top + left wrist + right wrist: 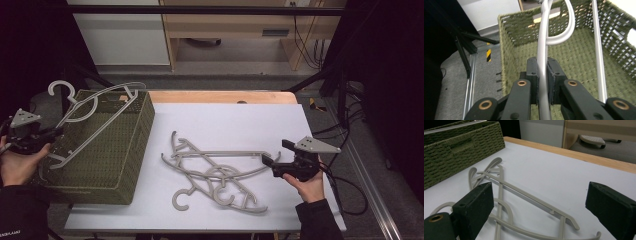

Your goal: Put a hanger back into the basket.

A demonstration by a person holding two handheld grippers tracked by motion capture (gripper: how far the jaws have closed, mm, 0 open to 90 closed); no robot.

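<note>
Over the green woven basket (107,150) at the left edge of the worktop (225,125), the left tool (30,136) is clenched on a grey hanger (95,112). In the left gripper view the two pads (533,75) press on one thin bar of that hanger (542,50), which runs up between the jaws; the basket floor (574,65) lies beyond it. In the high view the hanger lies tilted across the open top of the basket, with its hook (62,89) past the far left corner. A heap of grey hangers (215,172) lies on the white worktop, just right of the basket, crossed over one another. The right tool (272,162) is released: in the right gripper view its jaws stand wide apart, with the end of the nearest hanger (529,197) lying on the worktop between them, and the pads (477,203) touch nothing. A hand (310,187) holds this tool just right of the heap.
</note>
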